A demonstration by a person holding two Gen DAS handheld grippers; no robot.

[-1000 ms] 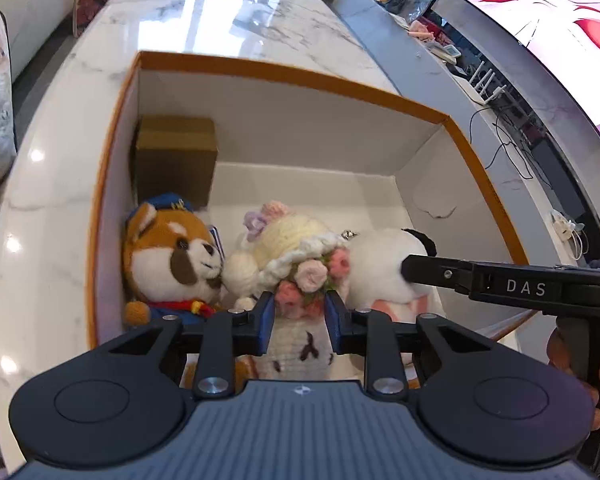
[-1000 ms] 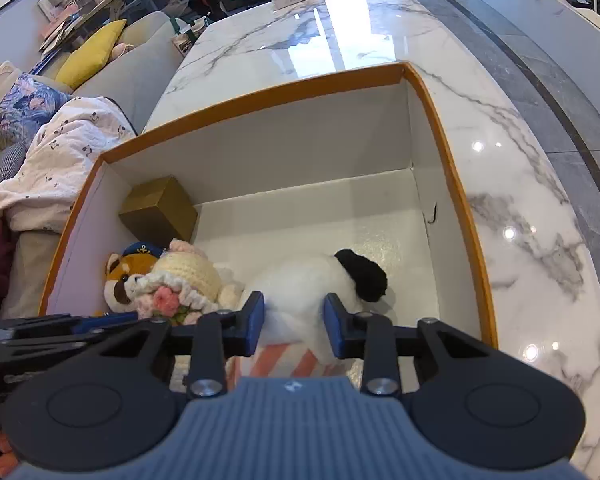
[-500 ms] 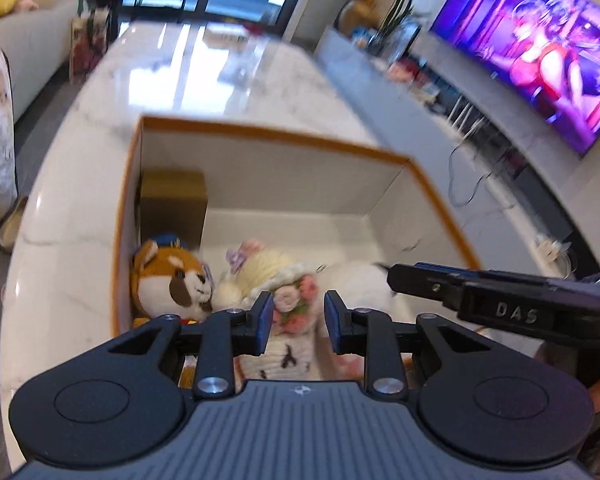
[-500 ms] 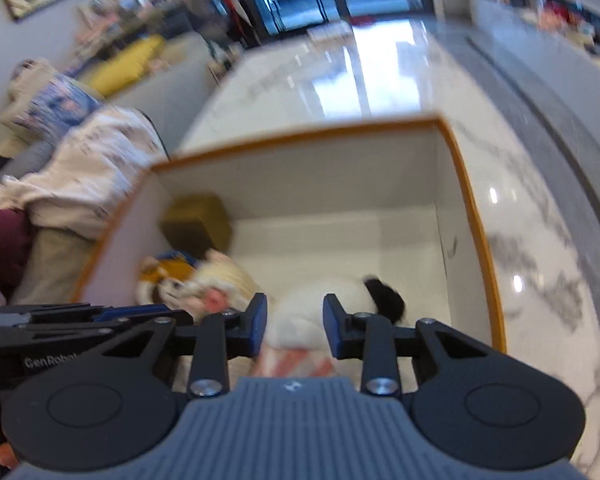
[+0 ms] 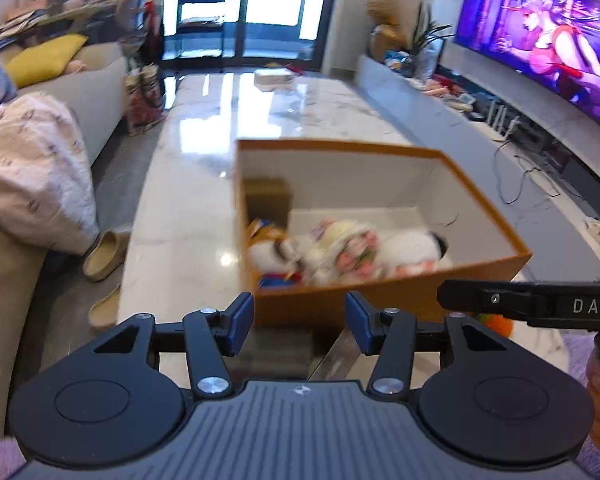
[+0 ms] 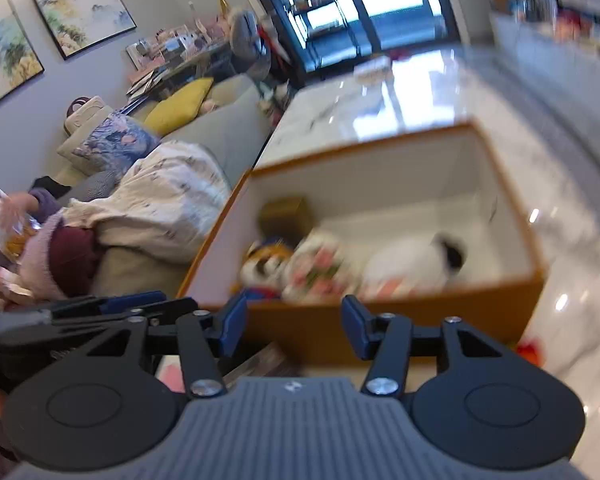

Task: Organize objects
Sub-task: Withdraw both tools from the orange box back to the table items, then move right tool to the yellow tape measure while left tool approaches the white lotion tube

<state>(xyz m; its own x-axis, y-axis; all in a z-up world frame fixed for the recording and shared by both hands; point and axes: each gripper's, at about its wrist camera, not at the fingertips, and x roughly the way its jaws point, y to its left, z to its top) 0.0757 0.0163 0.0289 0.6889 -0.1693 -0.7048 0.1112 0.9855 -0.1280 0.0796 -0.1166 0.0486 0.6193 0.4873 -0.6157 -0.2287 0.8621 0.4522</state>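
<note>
An orange box (image 5: 380,300) with white inner walls stands on the marble table (image 5: 188,208). Inside lie a red-panda plush (image 5: 274,248), a cream crocheted doll with pink flowers (image 5: 348,246), a white plush with a black ear (image 5: 416,246) and a small brown carton (image 5: 268,200). My left gripper (image 5: 299,326) is open and empty, in front of the box's near wall. My right gripper (image 6: 294,326) is open and empty, also before the box (image 6: 380,328); the plush toys (image 6: 324,268) show blurred in it.
A sofa with a blanket (image 5: 32,176) and a yellow cushion stands left of the table, slippers (image 5: 104,256) on the floor beside it. A TV (image 5: 540,32) and a low console run along the right. A small orange thing (image 5: 498,324) lies right of the box.
Both grippers have pulled back and up out of the box and opened wider. The toys stay in the box. The view now takes in the room.
</note>
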